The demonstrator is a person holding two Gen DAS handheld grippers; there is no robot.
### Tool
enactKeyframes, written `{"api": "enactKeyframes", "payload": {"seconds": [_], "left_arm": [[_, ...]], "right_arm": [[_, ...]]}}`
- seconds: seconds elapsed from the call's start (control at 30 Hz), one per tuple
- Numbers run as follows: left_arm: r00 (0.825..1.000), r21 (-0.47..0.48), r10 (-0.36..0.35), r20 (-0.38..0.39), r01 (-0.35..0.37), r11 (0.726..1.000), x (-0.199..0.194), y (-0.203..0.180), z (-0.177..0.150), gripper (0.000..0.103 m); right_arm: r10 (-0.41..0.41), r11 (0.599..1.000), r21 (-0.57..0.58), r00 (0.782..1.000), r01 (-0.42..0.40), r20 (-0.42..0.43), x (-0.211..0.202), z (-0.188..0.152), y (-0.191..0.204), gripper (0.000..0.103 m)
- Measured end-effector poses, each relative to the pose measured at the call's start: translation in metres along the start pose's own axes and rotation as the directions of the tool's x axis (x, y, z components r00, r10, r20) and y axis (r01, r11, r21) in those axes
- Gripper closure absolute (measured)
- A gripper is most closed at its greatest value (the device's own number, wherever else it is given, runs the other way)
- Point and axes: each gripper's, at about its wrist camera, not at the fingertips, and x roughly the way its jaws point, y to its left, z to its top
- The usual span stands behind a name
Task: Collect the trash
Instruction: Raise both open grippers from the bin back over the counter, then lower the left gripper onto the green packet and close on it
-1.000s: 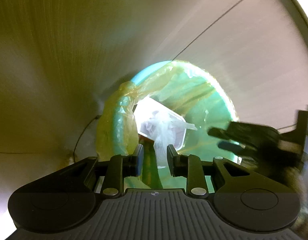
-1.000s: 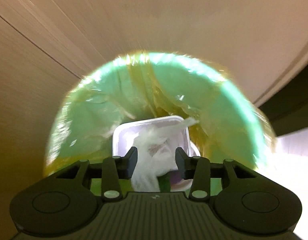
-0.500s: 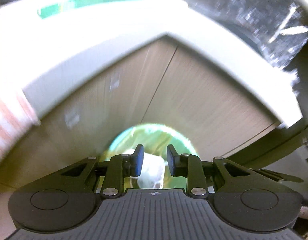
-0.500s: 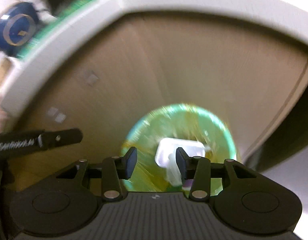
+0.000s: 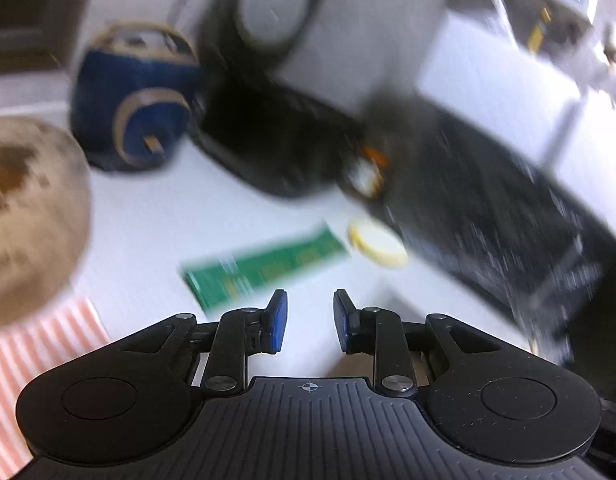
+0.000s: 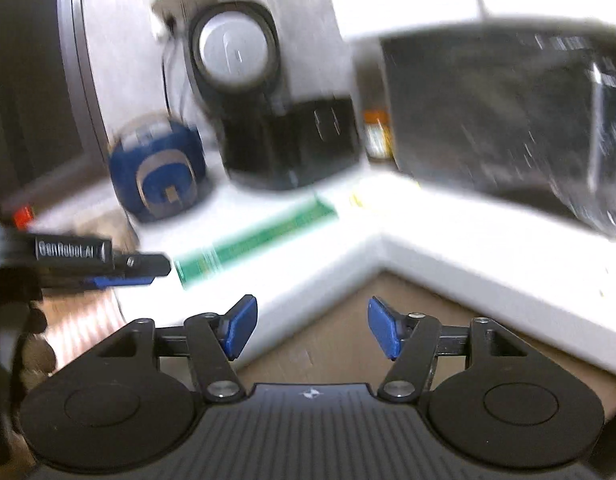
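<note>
Lying flat on the white counter, a green packet is sitting just ahead of the left gripper and a little to its left, its long side running diagonally up toward the right. Both views are blurring with motion, so fine print on it is not readable. The left gripper is hovering with its blue pads a modest gap apart and nothing between them. Just beyond the packet's far end, a small round yellow-rimmed lid is resting on the counter, close to the edge of a dark sink.

From the right wrist view, the same green packet is lying on the counter ahead and to the left of the right gripper, whose fingers are spreading wide with nothing in them; it is hanging off the counter's corner, over brown cabinet fronts. The left gripper is reaching in from the left, its tip nearly at the packet's near end.

Behind the packet, a blue rounded canister with a gold emblem is standing beside a black appliance with a grey round top. A brown speckled bowl is sitting at the left on a red-striped cloth. An orange-labelled bottle is standing between the appliance and the sink.
</note>
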Motion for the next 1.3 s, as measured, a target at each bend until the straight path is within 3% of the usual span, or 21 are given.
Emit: {"api": "enactKeyframes", "payload": {"seconds": [0.13,0.23,0.37,0.43,0.6,0.67,0.83,1.03,1.3], "left_arm": [[1.0,0.058,-0.016,0.002,0.016,0.998,0.025,0.017,0.029,0.074],[0.997,0.117,-0.06,-0.044,0.065,0.991,0.05,0.029,0.038,0.074],[0.987,0.138,-0.125,-0.105,0.138,0.981,0.081,0.04,0.041,0.074],[0.982,0.14,-0.137,-0.129,0.155,0.978,0.097,0.044,0.038,0.074],[0.983,0.09,-0.094,-0.159,0.109,0.99,0.125,0.052,0.034,0.074],[0.98,0.107,-0.082,-0.179,0.102,0.989,0.132,0.049,0.032,0.074],[0.986,0.149,0.015,-0.164,0.01,0.989,0.143,0.033,0.026,0.074],[0.984,0.221,0.04,-0.176,0.0,0.975,0.176,0.007,0.033,0.074],[0.967,0.235,0.109,-0.228,-0.054,0.971,0.216,0.019,0.025,0.074]], "right_arm": [[0.084,0.996,0.029,0.996,-0.085,0.025,0.024,0.053,0.015,0.041],[0.078,0.997,-0.01,0.995,-0.078,0.058,0.04,0.087,0.033,0.041],[-0.048,0.993,-0.101,0.983,0.067,0.176,0.054,0.127,0.057,0.038],[-0.116,0.988,-0.074,0.974,0.133,0.195,0.065,0.136,0.062,0.028],[-0.229,0.97,-0.075,0.972,0.232,0.05,0.102,0.122,0.052,0.028],[-0.234,0.969,-0.074,0.972,0.235,0.014,0.111,0.115,0.04,0.028],[-0.17,0.985,-0.023,0.984,0.17,-0.045,0.12,0.097,0.002,0.028],[-0.121,0.992,0.022,0.99,0.123,-0.078,0.115,0.083,-0.035,0.028],[-0.071,0.997,0.032,0.99,0.076,-0.125,0.113,0.071,-0.048,0.028]]}}
